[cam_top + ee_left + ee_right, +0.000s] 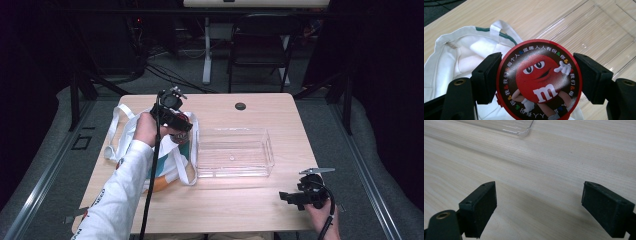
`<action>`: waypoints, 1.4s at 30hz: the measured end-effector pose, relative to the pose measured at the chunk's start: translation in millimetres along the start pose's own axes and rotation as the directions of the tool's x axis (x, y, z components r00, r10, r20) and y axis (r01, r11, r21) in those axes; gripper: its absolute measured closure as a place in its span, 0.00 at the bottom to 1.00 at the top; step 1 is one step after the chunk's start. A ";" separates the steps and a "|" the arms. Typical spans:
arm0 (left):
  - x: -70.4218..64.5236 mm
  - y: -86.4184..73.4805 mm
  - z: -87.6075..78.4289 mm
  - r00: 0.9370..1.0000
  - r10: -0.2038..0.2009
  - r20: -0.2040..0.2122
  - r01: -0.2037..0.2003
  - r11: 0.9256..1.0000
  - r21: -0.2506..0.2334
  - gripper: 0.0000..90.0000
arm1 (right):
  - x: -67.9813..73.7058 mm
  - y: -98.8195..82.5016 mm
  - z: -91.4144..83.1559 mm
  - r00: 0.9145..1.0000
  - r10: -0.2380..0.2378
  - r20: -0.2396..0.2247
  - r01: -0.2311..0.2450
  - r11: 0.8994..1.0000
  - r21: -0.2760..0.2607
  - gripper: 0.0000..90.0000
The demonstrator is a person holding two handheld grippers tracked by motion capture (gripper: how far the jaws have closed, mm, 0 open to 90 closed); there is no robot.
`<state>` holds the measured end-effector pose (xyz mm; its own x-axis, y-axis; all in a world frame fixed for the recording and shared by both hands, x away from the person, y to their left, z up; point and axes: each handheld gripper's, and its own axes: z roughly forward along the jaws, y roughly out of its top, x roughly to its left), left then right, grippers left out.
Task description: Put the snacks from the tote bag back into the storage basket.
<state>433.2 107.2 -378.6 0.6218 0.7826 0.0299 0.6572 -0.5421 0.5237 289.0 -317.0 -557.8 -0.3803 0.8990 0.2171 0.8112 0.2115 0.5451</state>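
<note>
Above the bag (131, 145) near the worktop's (235, 200) left edge, the left tool (537, 80) holds a round red tin (539, 79) clamped between its jaws, clear of the bag's mouth. So the tin looks to be out of the bag; what seems left is carrying it to the clear tray (235, 152) at the worktop's middle and letting go. The right tool (539, 207) rests near the front right corner, jaws wide and empty.

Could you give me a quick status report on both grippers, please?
Left gripper shut on round red candy tin, above white tote bag. Right gripper open, idle. Clear tray unobstructed.
</note>
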 end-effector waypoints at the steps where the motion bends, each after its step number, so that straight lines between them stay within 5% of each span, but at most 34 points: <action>1: -1.0 0.4 0.7 1.000 -0.001 0.001 0.001 1.000 -0.001 0.30 | -0.2 0.2 0.1 1.000 0.000 -0.003 0.000 1.000 -0.001 0.14; 42: -40.3 16.6 17.6 0.995 0.064 0.072 -0.063 0.998 -0.010 0.30 | -0.1 -0.3 -1.7 1.000 -0.001 0.001 0.001 1.000 -0.009 0.14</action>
<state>426.5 61.4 -386.0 0.6916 0.7223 0.0015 0.6122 -0.5873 0.5293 288.0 -317.8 -556.6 -0.3808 0.8993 0.2152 0.8067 0.2092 0.5528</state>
